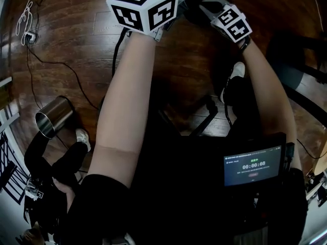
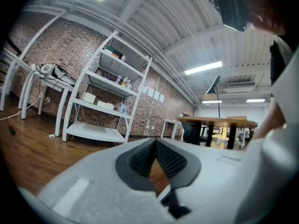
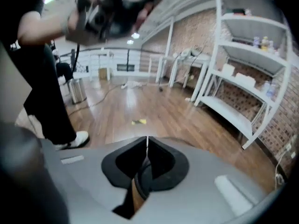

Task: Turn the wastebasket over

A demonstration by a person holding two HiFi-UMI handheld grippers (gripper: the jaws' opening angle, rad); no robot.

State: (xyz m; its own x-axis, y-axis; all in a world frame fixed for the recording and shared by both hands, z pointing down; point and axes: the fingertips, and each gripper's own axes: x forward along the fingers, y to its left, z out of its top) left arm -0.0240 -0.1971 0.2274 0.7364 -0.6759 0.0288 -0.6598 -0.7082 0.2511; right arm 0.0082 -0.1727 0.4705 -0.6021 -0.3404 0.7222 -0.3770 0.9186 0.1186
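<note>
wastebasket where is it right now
In the head view the wastebasket sits on the wooden floor at the far left, just above a white shoe; the right gripper view shows it far off at left.

- On the small screen [image 1: 254, 165] worn at the person's chest, in the head view, we read a timer in pale digits: "00:00:00".
- Above that timer sits a short green line and below it a small red patch; both are too small for us to read.
- The left marker cube [image 1: 145, 6] and the right marker cube [image 1: 232, 23] carry black-and-white square patterns only, with no letters or numbers.
- The boxes and bottles on the white shelf [image 3: 243, 78] and the sheets on the brick wall [image 2: 154, 94] show no print we can make out in either gripper view.
</note>
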